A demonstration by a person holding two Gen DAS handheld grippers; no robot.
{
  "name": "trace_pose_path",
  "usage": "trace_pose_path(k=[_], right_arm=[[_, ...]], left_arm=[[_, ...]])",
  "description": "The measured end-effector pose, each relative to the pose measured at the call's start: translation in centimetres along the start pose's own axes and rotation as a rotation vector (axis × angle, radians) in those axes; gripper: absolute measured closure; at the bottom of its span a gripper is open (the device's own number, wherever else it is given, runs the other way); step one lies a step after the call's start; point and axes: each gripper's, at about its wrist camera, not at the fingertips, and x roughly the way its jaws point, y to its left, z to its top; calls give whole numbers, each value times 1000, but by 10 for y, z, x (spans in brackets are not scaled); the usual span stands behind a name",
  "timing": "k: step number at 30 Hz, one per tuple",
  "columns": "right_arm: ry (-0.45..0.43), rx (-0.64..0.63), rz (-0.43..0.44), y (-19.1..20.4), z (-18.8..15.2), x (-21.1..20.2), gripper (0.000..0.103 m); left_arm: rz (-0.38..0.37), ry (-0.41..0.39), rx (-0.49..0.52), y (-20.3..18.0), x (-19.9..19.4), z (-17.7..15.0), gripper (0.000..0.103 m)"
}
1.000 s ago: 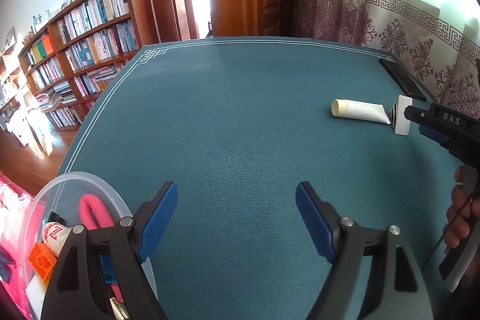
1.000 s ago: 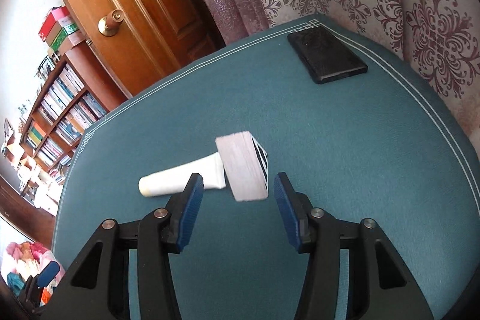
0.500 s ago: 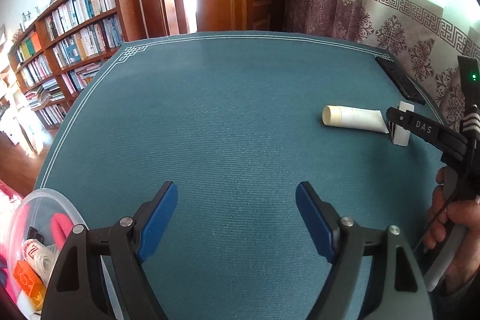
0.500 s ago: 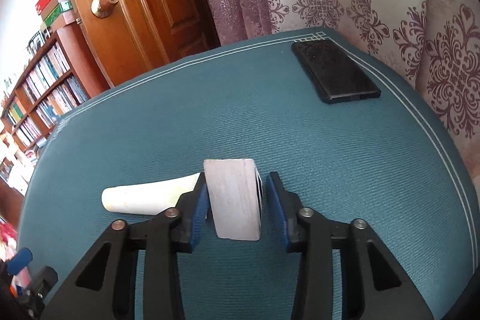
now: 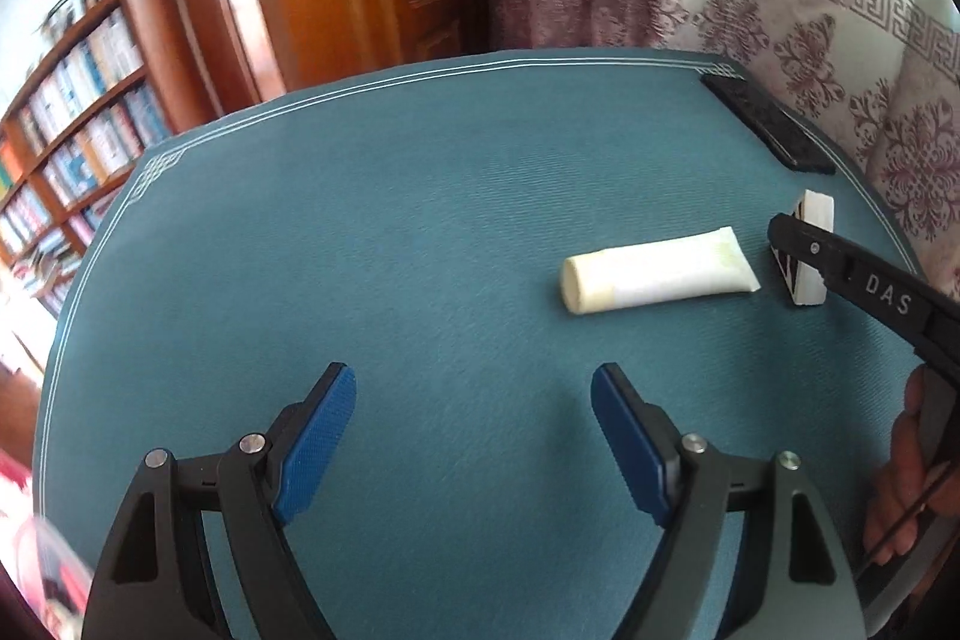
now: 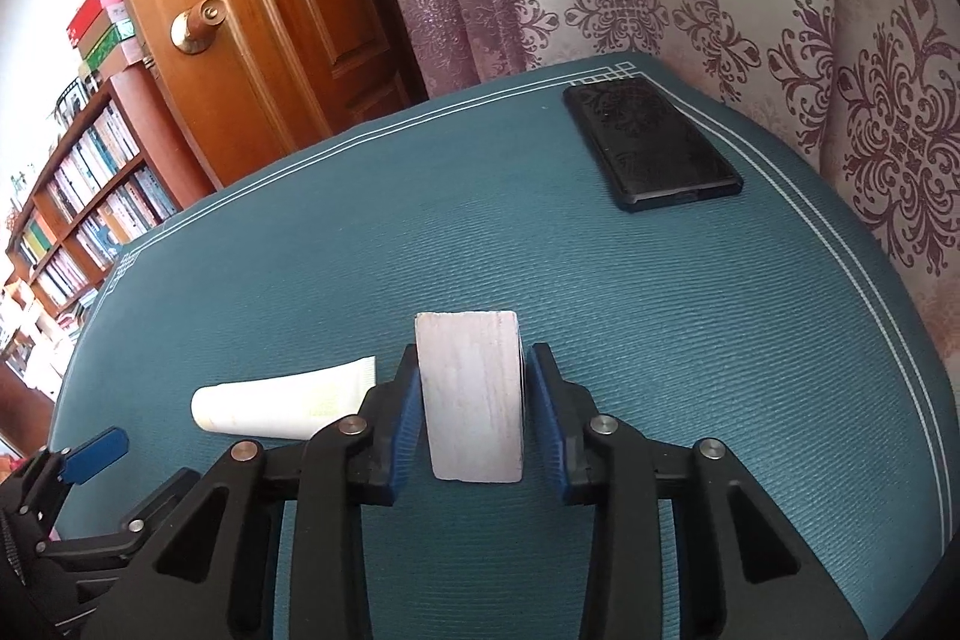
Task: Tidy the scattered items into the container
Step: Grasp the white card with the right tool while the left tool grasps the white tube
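Our right gripper (image 6: 471,412) has closed its blue pads on the white block (image 6: 471,394), which stands on the teal table (image 6: 690,310) just right of the white tube (image 6: 282,400). Our left gripper (image 5: 474,436) hangs wide open and empty over the near table, and a black phone (image 6: 651,142) lies at the far right edge.

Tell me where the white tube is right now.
The white tube lies flat on the teal table mat, right of centre in the left wrist view, just left of the white block between the right gripper's fingers.
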Motion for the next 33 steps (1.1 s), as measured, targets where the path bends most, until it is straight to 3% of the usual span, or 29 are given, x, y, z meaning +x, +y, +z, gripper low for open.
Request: trace_pose_path(k=[4,10,19,26,33], right_arm=[[-1,5,4,-3,1,1,66],[-1,19,16,-3,1,2,66],[-3,33,26,-6,1,2,66],[-7,46,30,-7,2,3,66],[-10,46,26,-7,2,3,66]], left_arm=[[-18,-3,89,-12,11,13,19],[30,-48,244,-33,18,22,19],[-35,-45,367,-50,39,41,19],[-76,-40,415,-57,51,54,19],[-145,-34,341,-53,56,59,19]])
